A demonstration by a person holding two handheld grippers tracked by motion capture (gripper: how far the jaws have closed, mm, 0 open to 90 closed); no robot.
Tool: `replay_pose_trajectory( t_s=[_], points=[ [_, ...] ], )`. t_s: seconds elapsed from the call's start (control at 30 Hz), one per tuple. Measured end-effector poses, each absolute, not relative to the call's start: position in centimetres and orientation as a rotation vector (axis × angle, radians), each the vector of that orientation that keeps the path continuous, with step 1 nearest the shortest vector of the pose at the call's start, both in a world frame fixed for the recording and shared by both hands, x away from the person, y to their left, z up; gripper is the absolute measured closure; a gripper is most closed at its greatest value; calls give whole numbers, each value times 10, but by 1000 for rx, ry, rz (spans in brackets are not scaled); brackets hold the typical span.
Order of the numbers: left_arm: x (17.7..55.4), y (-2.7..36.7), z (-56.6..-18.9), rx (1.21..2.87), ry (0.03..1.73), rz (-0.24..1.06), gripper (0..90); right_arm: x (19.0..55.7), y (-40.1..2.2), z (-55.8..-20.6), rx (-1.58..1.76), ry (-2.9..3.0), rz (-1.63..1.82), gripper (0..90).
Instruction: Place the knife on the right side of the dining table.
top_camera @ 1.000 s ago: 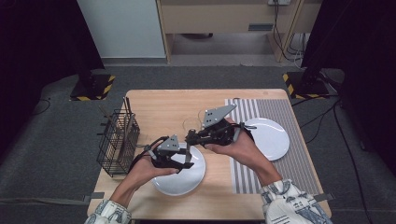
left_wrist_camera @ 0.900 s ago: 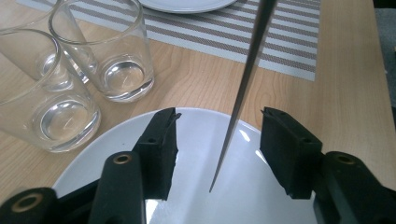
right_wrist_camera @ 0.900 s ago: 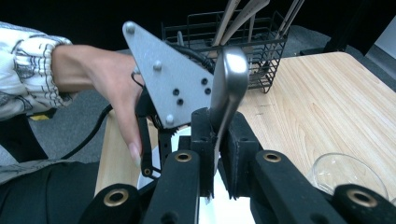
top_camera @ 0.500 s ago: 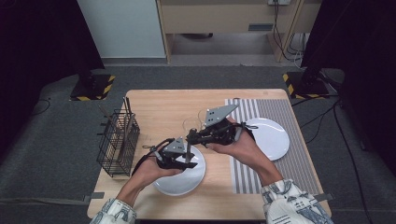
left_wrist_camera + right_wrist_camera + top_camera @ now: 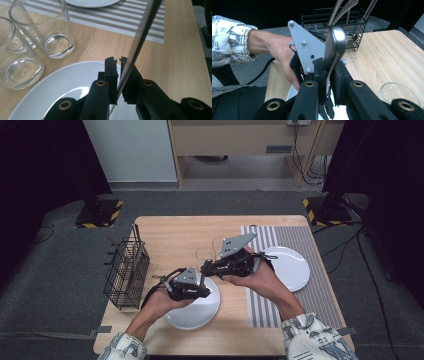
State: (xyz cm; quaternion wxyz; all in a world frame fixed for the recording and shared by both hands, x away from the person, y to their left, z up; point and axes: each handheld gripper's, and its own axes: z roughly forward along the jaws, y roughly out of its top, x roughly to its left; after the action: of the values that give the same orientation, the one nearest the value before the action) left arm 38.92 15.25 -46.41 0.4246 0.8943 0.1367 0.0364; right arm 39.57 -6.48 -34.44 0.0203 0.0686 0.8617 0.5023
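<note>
A light wooden table (image 5: 170, 227) is standing on grey carpet (image 5: 60, 270). Behind it, a pale wooden cabinet (image 5: 240, 135) is sitting against the far side, beside a white panel (image 5: 132, 150). Black curtains (image 5: 40, 165) are hanging at both sides. Yellow-and-black striped stand bases (image 5: 97, 215) are resting on the floor, and cables (image 5: 345, 242) are trailing across it at the right.

Two plates (image 5: 291, 268), two glasses (image 5: 47, 32), one knife (image 5: 140, 37), one wire basket (image 5: 125, 275).
</note>
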Motion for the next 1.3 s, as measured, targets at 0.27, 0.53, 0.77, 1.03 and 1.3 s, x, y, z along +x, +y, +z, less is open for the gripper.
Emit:
replay_pose_trajectory(
  t_s=[0.27, 0.53, 0.77, 1.03, 1.3],
  points=[
    [386, 160, -460, 2257, 315, 92, 862, 395, -70, -345, 183, 2676, 1572, 820],
    [383, 158, -462, 2293, 284, 99, 879, 395, -69, -348, 177, 2685, 1539, 802],
    [381, 157, -462, 2296, 265, 101, 882, 395, -68, -347, 169, 2687, 1519, 794],
    [381, 156, -462, 2294, 259, 105, 883, 395, -64, -345, 171, 2695, 1499, 748],
    [380, 154, -464, 2338, 250, 127, 883, 394, -57, -342, 182, 2697, 1439, 714]
  ],
)
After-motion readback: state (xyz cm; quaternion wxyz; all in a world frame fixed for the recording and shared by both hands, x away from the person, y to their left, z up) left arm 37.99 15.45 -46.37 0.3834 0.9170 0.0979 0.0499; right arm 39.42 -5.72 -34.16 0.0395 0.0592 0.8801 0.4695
